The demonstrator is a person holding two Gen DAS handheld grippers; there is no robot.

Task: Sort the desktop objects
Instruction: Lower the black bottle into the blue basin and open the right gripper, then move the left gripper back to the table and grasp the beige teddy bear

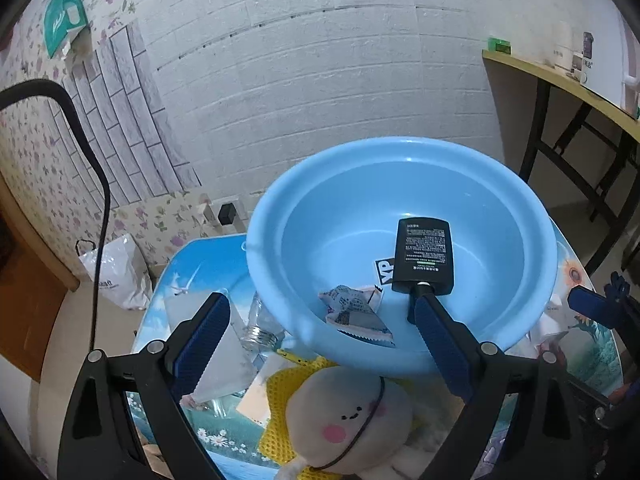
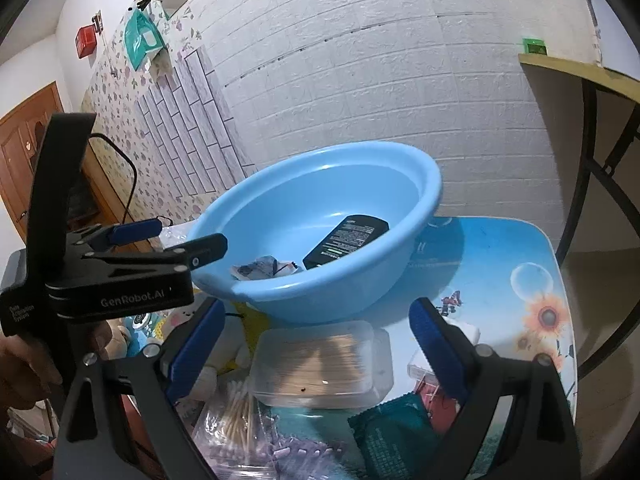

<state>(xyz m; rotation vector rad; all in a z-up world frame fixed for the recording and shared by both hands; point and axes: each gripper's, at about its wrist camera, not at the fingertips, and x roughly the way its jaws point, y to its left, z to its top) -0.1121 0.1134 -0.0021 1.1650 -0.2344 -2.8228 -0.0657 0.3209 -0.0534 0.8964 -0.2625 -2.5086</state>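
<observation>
A light blue basin (image 1: 264, 264) stands on a small picture-printed table (image 2: 516, 248). Inside it lie a flat black device (image 1: 424, 254) with white print and a crumpled snack packet (image 1: 356, 314). My left gripper (image 1: 320, 346) is open and hovers over the basin's near rim, with a white plush toy (image 1: 352, 412) on yellow mesh (image 1: 276, 392) below it. My right gripper (image 2: 318, 354) is open above a clear lidded box of wooden sticks (image 2: 316, 364) in front of the basin (image 2: 320, 292). Nothing is between either pair of fingers. The left gripper (image 2: 180, 242) also shows at the basin's left rim.
A clear glass jar (image 1: 260, 330) lies left of the basin. A green packet (image 2: 392, 432) and a bag of cotton swabs (image 2: 236, 416) lie near the box. A hand (image 2: 24, 372) holds the left gripper. A yellow-topped table (image 1: 560, 78) stands right; a white bag (image 1: 116, 272) sits on the floor.
</observation>
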